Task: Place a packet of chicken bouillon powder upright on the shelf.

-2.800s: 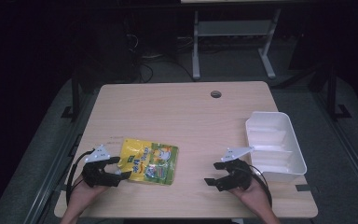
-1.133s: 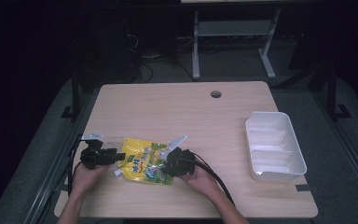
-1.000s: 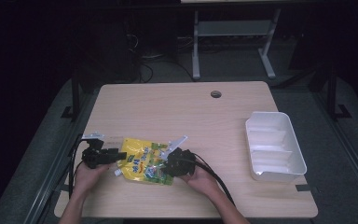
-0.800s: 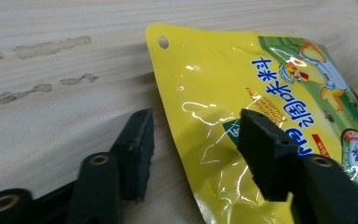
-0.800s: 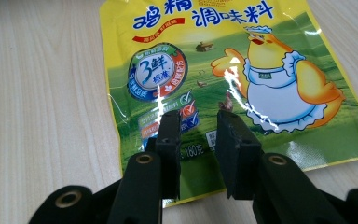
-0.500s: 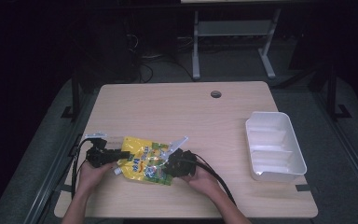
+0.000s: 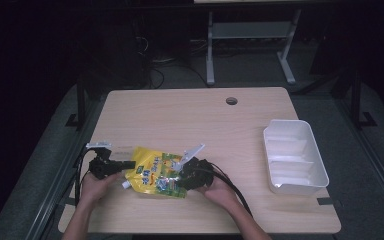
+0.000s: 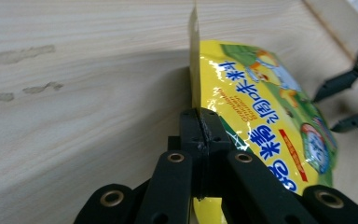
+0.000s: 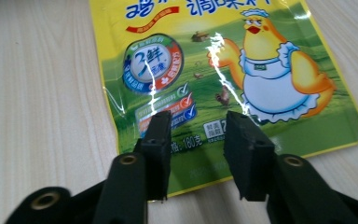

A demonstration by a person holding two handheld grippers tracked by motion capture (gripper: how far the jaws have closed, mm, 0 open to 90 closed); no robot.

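Observation:
A yellow and green food pouch with a cartoon chicken lies near the table's front edge. My left gripper is shut on the pouch's left edge; in the left gripper view the pouch has its top edge pinched between the left gripper's jaws and lifted a little off the wood. My right gripper is at the pouch's right end. In the right gripper view my right gripper is open, its jaws hovering over the pouch's bottom printed part without closing on it.
A white divided tray stands at the table's right side. A round cable hole sits near the back edge. Bare wood fills the middle and back of the table. The other gripper's fingertips show at the right of the left gripper view.
Both grippers moved in from the sides to the pouch. The left gripper closed on the pouch's left edge; the right gripper came from beside the tray to the pouch's right end.

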